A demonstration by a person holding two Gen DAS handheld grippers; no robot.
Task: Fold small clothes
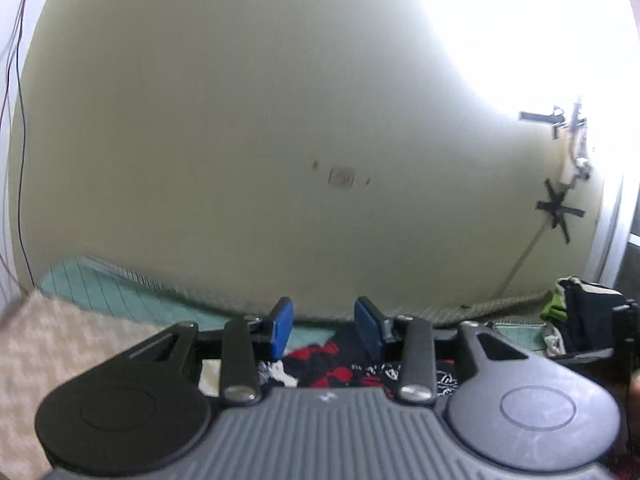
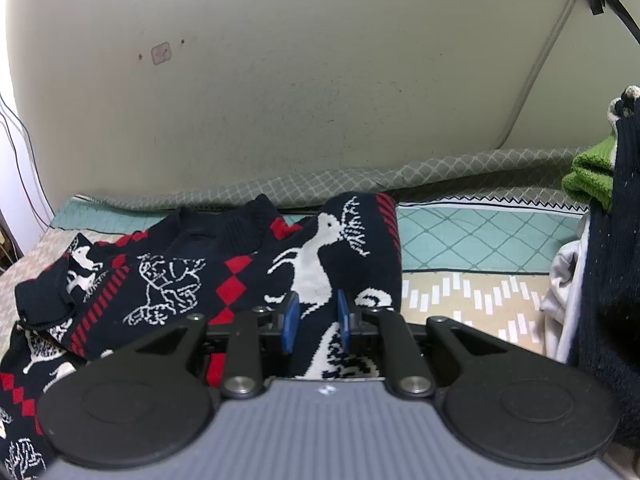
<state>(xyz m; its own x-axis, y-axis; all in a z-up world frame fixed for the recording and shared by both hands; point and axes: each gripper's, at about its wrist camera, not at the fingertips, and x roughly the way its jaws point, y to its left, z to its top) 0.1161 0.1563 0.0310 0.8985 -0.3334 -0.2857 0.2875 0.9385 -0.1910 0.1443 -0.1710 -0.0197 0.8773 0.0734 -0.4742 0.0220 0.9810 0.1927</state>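
While our right gripper (image 2: 317, 326) pinches the navy reindeer sweater (image 2: 224, 276), our left gripper (image 1: 325, 330) hovers released.
Sweater lies on the bed (image 2: 480, 236).

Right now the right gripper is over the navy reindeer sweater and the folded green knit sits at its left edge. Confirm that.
Not quite. The right gripper is at the navy reindeer sweater, but the green knit sits far to the right, apart from the sweater, beside a dark garment. The right wrist view shows it.

sweater (image 2: 240, 276) on bed (image 2: 480, 236) | clothes pile (image 2: 592, 176) right | wall (image 2: 320, 80) behind
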